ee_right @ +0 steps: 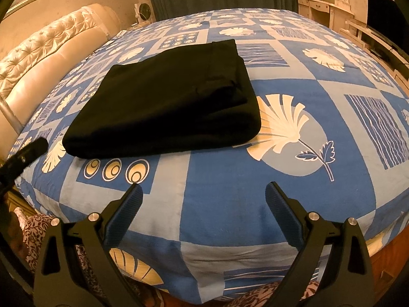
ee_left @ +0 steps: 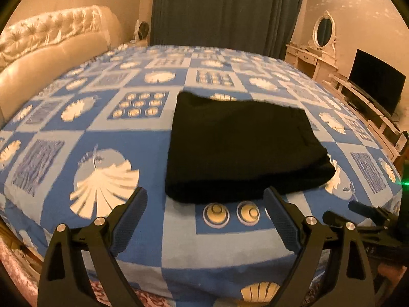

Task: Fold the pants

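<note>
Black pants (ee_left: 242, 148) lie on the bed (ee_left: 127, 138) as a compact folded stack, thick rounded fold edge toward the near side of the mattress, thinner layered edges toward the far side. Left gripper (ee_left: 205, 199): jaws spread wide, nothing between them, hovering at the near bed edge with the stack's near fold directly ahead and just past the fingertips; its right finger overlaps the fold edge in view, contact cannot be told. Right gripper (ee_right: 204, 194): also wide open and empty, over bare patterned bedsheet (ee_right: 230, 179), the pants ahead and off to its left, clearly apart. Left is the nearer tool. Long axis of the stack runs roughly away from the grippers, slightly skewed. Judgement: folding looks essentially done; any remaining move would be a tidy-up from the near edge. Nothing lies between either gripper and the pants. Headboard (ee_left: 51, 41), curtain (ee_left: 225, 7), dresser mirror (ee_left: 325, 29) and television (ee_left: 375, 81) stand well clear.
</note>
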Tool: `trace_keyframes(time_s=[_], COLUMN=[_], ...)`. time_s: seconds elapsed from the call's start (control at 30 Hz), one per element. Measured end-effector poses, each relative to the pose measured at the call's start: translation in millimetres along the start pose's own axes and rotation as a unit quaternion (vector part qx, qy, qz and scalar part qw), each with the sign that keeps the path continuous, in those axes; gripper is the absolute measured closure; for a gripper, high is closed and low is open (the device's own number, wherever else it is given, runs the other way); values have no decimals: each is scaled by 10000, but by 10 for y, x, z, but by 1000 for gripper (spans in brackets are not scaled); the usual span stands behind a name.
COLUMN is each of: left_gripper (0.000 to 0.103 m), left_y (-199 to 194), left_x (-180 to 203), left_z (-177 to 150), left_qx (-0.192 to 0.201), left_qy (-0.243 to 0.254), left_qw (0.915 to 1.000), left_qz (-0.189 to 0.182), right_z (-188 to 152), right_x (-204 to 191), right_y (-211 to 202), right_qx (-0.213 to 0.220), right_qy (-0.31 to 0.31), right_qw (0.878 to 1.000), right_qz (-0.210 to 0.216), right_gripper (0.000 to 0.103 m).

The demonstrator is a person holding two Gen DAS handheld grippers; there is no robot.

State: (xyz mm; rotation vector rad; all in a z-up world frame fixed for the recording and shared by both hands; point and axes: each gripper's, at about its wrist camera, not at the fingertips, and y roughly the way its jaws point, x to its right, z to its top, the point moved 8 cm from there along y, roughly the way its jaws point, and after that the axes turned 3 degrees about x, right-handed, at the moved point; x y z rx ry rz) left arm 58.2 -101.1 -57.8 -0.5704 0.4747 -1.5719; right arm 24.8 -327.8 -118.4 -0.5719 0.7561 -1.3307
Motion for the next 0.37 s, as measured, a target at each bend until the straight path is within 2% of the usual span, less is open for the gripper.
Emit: trace_keyframes(time_s=[0.17, 0.27, 0.37], left_gripper=[12, 12, 12], left_y=[-31, 20, 202], left_x=[134, 43, -288], left_z=[203, 342, 511], left_qx=[287, 399, 346], left_qy=[196, 257, 54], left_qw=[9981, 9972, 9980], left_qz=[-513, -576, -536], right_z=[-10, 96, 291], right_x=[30, 127, 378], right_y=[49, 71, 124], right_qx=[-87, -85, -49], right_qy=[30, 147, 265], right_qw=[10000, 9998, 9996], right_qz=[32, 85, -50], right_gripper=[6, 6, 6])
